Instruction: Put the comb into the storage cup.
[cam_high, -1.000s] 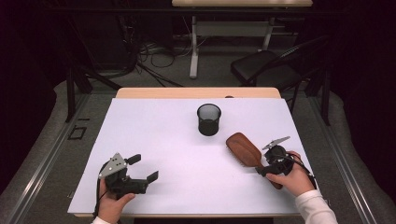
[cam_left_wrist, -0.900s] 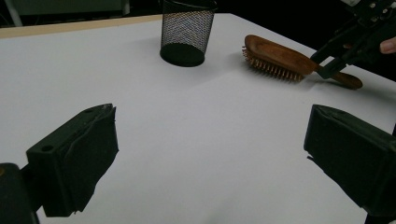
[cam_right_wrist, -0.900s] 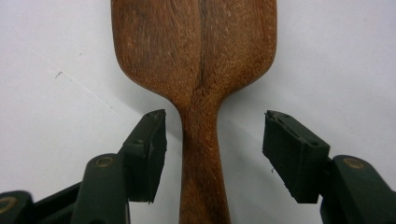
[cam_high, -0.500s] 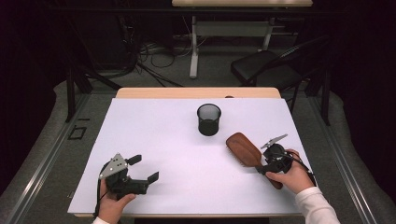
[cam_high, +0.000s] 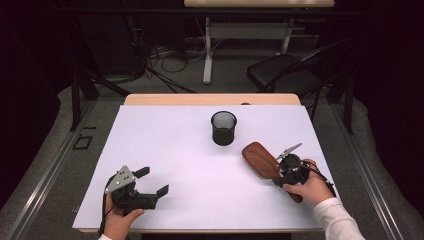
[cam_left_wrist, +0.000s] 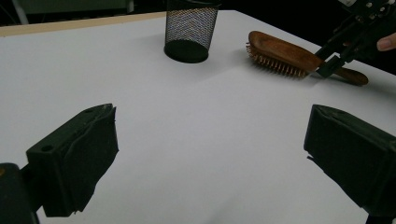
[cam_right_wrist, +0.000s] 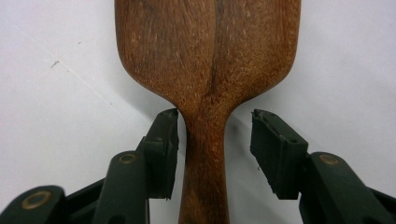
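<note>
A wooden hairbrush (cam_high: 259, 159) lies bristles down on the white table (cam_high: 175, 145), right of centre, with its handle pointing at the person's right hand. My right gripper (cam_high: 279, 174) straddles that handle (cam_right_wrist: 205, 154). Its jaws have just been closing. One pad (cam_right_wrist: 164, 149) is at the handle's side, while the other pad (cam_right_wrist: 273, 154) stands a little off it. My left gripper (cam_high: 152, 181) rests near the front left, open wide with nothing between its jaws (cam_left_wrist: 212, 121). The left gripper view has the hairbrush (cam_left_wrist: 280, 53) and the right gripper (cam_left_wrist: 334, 56) far off.
A black mesh cup (cam_high: 223, 128) stands upright behind the brush, near the table's middle, and appears as the mesh cup (cam_left_wrist: 191, 28) in the left gripper view. Beyond the table are a dark chair (cam_high: 285, 75) and cables on the floor.
</note>
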